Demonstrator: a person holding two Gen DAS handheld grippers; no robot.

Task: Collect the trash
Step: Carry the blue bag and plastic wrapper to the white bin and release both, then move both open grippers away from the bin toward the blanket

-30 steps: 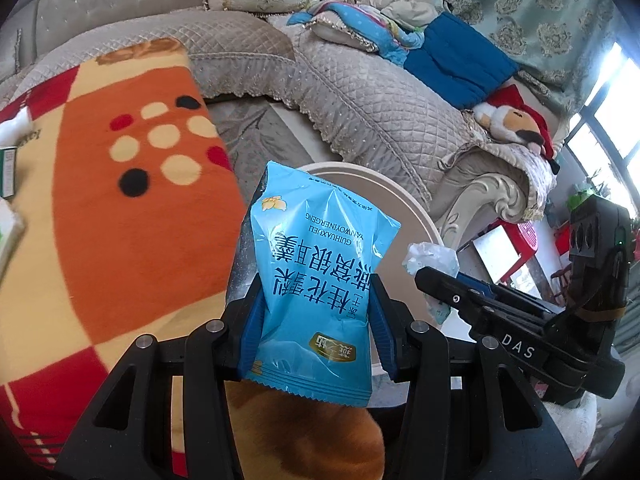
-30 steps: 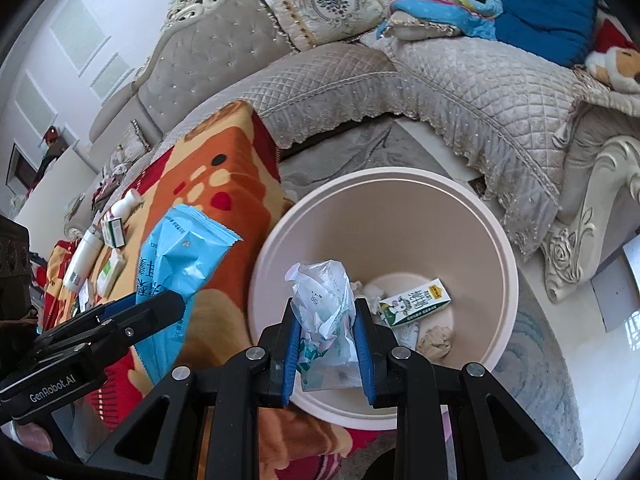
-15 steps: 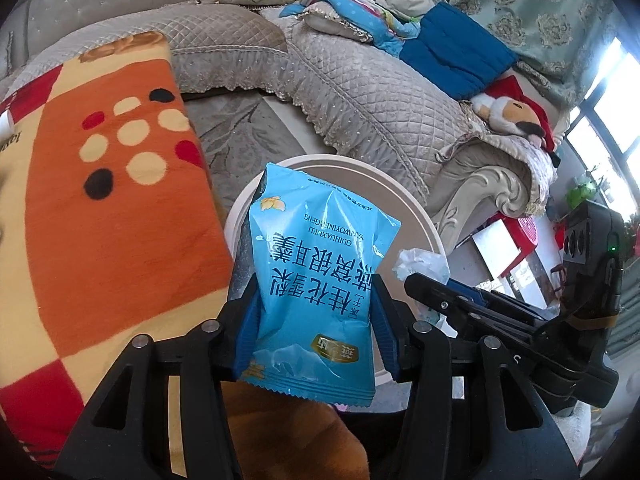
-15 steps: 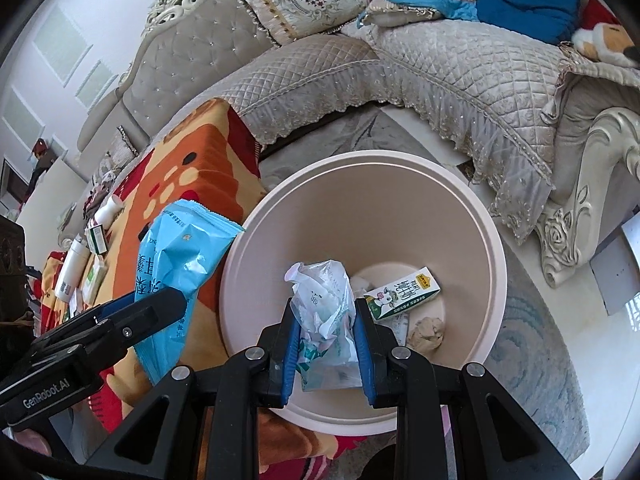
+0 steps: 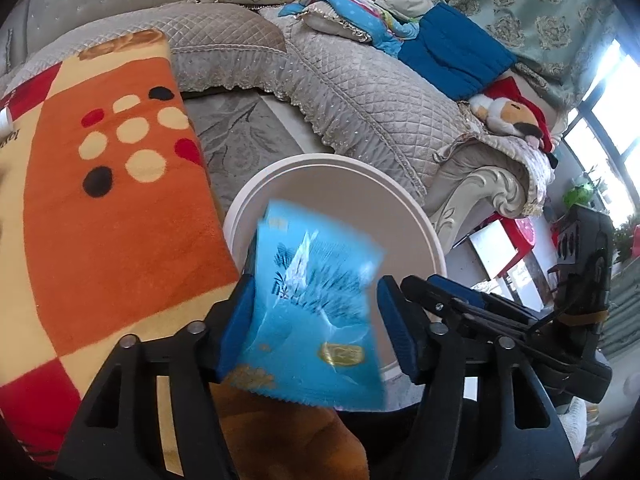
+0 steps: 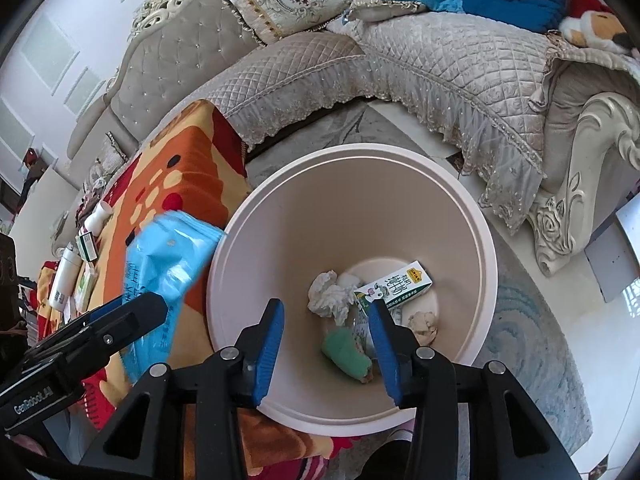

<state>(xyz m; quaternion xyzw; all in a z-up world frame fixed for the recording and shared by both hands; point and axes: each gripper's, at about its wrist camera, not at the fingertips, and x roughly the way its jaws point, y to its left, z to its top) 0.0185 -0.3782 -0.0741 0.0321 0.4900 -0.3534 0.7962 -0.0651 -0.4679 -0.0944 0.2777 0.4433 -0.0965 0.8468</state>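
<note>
Trash bin [image 6: 486,264] sits on the floor beside the orange-blanketed counter [image 5: 108,216], so the right tongs [image 6: 326,344] gape empty above its crumpled paper [image 6: 330,298] while the left tongs [image 5: 316,332], spread wide, let the blurred blue snack packet [image 5: 312,316] slip free over the near-left rim.

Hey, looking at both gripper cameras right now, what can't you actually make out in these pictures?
- Blue snack bag: left view, print smeared by motion blur; whether the left gripper grips it is unclear.
- Bin bottom: right view, partly hidden behind the open right gripper.
- Green item in the bin: right view, too crumpled to identify.
- Bottles on the blanket: right view, labels too small.
</note>
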